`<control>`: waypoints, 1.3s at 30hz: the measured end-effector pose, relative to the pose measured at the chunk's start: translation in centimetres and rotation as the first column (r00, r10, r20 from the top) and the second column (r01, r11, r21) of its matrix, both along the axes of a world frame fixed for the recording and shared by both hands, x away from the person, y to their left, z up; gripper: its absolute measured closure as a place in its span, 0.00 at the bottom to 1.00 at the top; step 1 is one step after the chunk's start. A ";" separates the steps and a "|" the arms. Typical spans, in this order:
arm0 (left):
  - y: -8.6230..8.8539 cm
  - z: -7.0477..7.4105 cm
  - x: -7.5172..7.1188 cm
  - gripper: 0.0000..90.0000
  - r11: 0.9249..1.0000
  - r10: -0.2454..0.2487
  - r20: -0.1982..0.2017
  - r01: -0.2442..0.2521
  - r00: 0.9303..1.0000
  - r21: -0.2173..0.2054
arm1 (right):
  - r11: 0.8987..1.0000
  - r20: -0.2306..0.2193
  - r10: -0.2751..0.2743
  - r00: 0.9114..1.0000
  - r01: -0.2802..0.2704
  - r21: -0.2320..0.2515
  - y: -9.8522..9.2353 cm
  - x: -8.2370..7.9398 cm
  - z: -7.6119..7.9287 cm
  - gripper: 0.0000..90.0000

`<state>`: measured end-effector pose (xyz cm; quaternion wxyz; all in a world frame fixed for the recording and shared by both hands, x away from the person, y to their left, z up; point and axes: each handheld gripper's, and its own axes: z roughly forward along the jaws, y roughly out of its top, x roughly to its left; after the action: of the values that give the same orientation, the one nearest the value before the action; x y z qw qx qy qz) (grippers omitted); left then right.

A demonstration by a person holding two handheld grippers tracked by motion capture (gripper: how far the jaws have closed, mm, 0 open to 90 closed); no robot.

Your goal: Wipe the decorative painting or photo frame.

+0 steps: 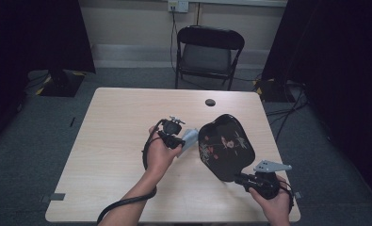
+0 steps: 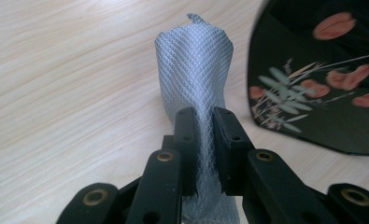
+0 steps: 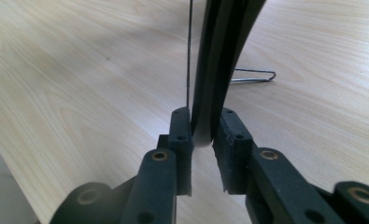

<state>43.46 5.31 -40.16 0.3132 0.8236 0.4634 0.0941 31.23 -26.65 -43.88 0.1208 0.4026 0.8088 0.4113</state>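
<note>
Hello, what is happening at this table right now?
A person works with two hand-held grippers. The left gripper is shut on a grey cloth, held just beside a black tray painted with flowers. The right gripper clamps the tray's edge and holds it tilted above the table. It looks like the cloth is meant for wiping the tray.

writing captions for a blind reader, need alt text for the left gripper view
Two black jaws of the left gripper pinch a grey mesh cloth that stands up over a pale wooden table. A black tray painted with pink flowers sits at the right.
</note>
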 end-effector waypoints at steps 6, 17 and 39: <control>1.4 -0.9 0.1 0.90 0.999 0.030 -0.013 -0.030 0.999 0.014 | 1.000 0.001 -0.004 1.000 0.004 -0.001 0.0 0.0 0.0 0.69; 3.0 -2.3 0.2 0.89 0.997 0.066 -0.036 -0.065 0.997 0.032 | 1.000 -0.009 -0.010 1.000 0.010 -0.014 -0.1 0.1 -0.3 0.56; 4.9 -3.7 -0.4 0.50 0.999 0.036 -0.075 -0.037 0.997 -0.019 | 1.000 -0.011 -0.020 1.000 0.020 -0.019 -0.7 0.2 -0.8 0.42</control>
<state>43.08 10.19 -43.89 0.3026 0.8147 0.4905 0.0643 31.43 -27.32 -44.66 0.1242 0.4117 0.8093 0.4002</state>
